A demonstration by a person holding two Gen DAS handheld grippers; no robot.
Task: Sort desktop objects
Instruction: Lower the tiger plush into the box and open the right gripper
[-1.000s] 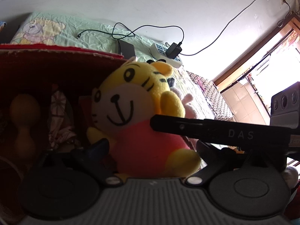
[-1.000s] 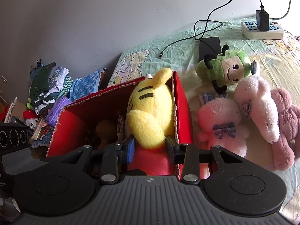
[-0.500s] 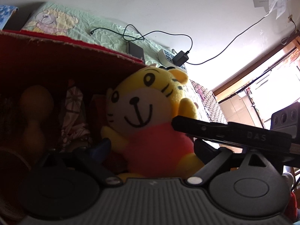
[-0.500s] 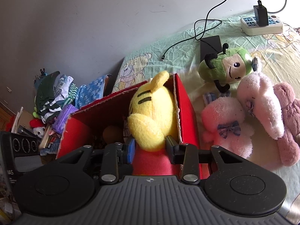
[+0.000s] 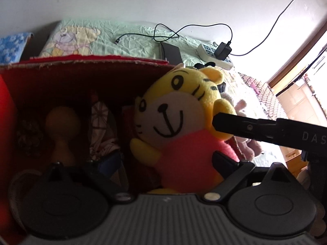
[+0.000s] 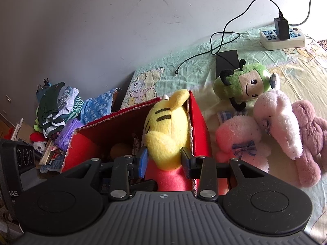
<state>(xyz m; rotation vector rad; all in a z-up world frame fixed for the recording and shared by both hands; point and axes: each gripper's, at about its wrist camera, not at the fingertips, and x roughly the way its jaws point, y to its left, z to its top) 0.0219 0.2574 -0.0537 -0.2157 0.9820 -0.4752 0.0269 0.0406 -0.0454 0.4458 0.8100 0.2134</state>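
A yellow tiger plush [image 5: 179, 122] in a red shirt sits upright at the right end of a red cardboard box [image 5: 81, 77], facing my left gripper. My left gripper [image 5: 167, 161] is open, its fingers wide on either side of the plush's lower body. From behind, my right gripper [image 6: 163, 160] is shut on the tiger plush [image 6: 167, 130], pinching a yellow paw just inside the red box [image 6: 199, 128]. One of its black fingers [image 5: 245, 126] shows against the tiger's arm in the left wrist view.
The box also holds a wooden pin-shaped thing [image 5: 62, 130] and a patterned cloth [image 5: 101, 126]. On the bedsheet right of the box lie a green plush [image 6: 243, 83], a pink plush [image 6: 239, 140], a white plush [image 6: 276, 122] and a mauve plush [image 6: 306, 138]. A power strip [image 6: 283, 38] and folded clothes [image 6: 57, 110] lie farther off.
The left wrist view has drawn back and swung left, so the tiger now sits farther right and lower against the box rim. The right gripper keeps its hold.
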